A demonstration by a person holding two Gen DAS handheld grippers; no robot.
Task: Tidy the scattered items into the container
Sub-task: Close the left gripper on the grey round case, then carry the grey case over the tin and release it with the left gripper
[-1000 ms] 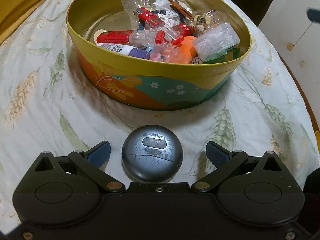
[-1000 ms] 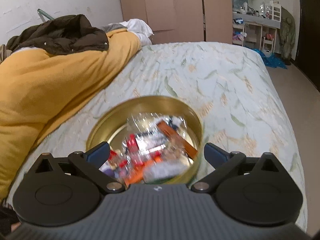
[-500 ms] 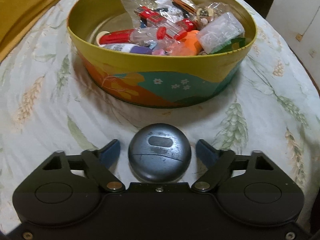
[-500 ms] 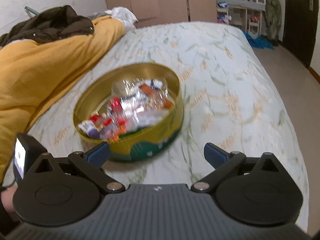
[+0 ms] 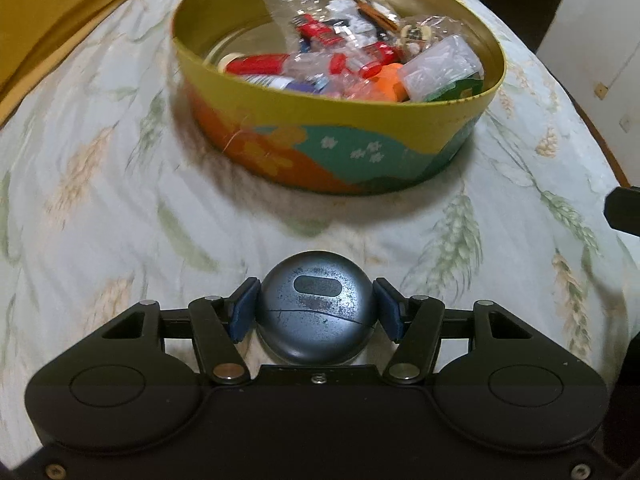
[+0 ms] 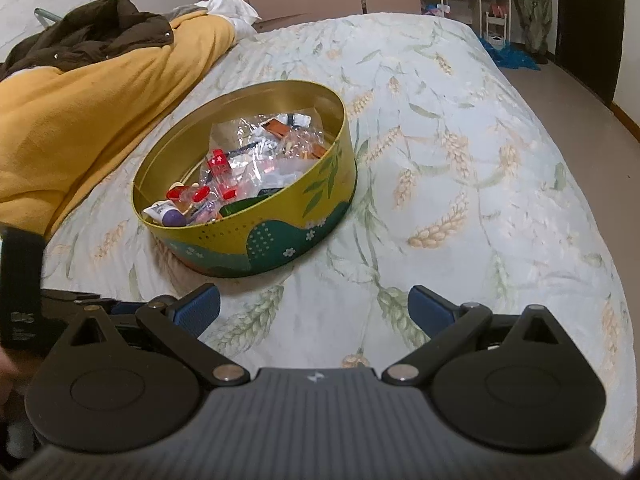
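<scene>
The round grey case (image 5: 316, 312) sits between the closing left gripper (image 5: 316, 308) pads, which touch its sides. Grip it firmly before lifting it to the far tin (image 5: 340, 120); the right gripper (image 6: 314, 312) is open and empty.

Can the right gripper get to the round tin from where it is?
Probably yes. The right gripper is open and holds nothing, and only bare bedspread lies between it and the tin.

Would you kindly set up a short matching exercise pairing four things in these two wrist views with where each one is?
Things:
1. grey round case
2. purple-capped tube
3. brown jacket
4. right gripper

Places:
A. on the yellow blanket
B. inside the tin
C. between the left gripper's closing pads
D. open above bare bedspread

Pairs: 1-C, 2-B, 3-A, 4-D
</scene>
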